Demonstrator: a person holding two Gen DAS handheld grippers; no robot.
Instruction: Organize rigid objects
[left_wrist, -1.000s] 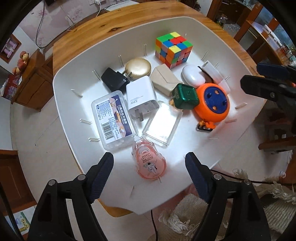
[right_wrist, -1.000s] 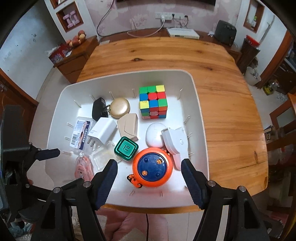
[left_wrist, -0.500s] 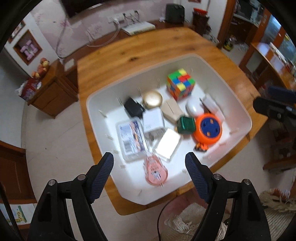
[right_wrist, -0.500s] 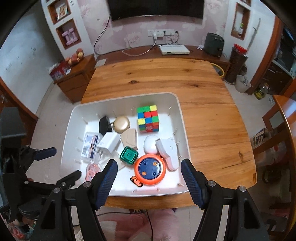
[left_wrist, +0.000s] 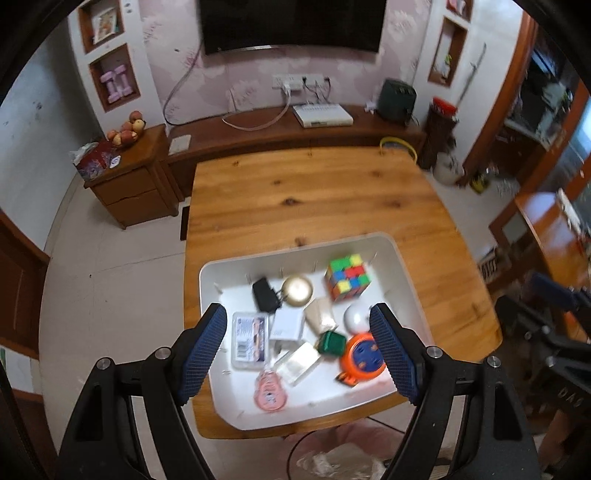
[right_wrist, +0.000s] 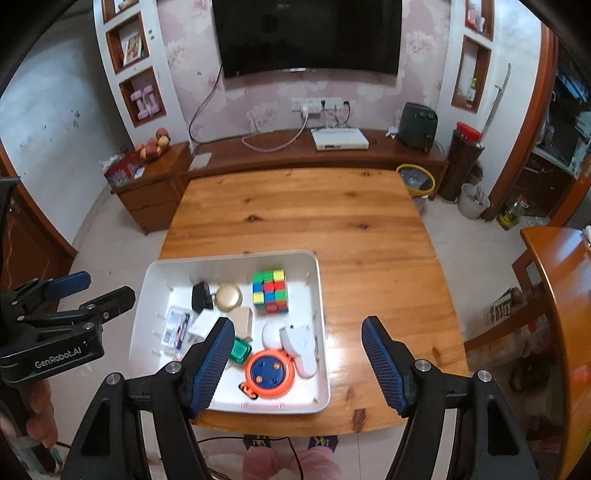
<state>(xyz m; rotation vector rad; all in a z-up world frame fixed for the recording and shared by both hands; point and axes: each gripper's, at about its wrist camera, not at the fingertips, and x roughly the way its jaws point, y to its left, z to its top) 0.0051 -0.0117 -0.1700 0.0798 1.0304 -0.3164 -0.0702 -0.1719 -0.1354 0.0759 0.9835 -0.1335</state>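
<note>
Wooden tabletop (right_wrist: 351, 229) fills the room's middle below a wall-mounted black television (right_wrist: 306, 35). Both the left gripper (left_wrist: 297, 350) and right gripper (right_wrist: 297, 363) hang above it with jaws spread, gripping nothing. Beneath them, a white rectangular plastic tray (right_wrist: 321, 321) sits at the table's near edge, its long axis running left to right, holding a multicoloured puzzle cube (right_wrist: 269, 291) and a round orange cable reel (right_wrist: 269, 373).

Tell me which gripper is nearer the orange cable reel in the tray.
Right, probably. The right gripper hangs open above the orange cable reel, which lies just off its left fingertip. The left gripper hangs open out beyond the white tray's far side.
</note>
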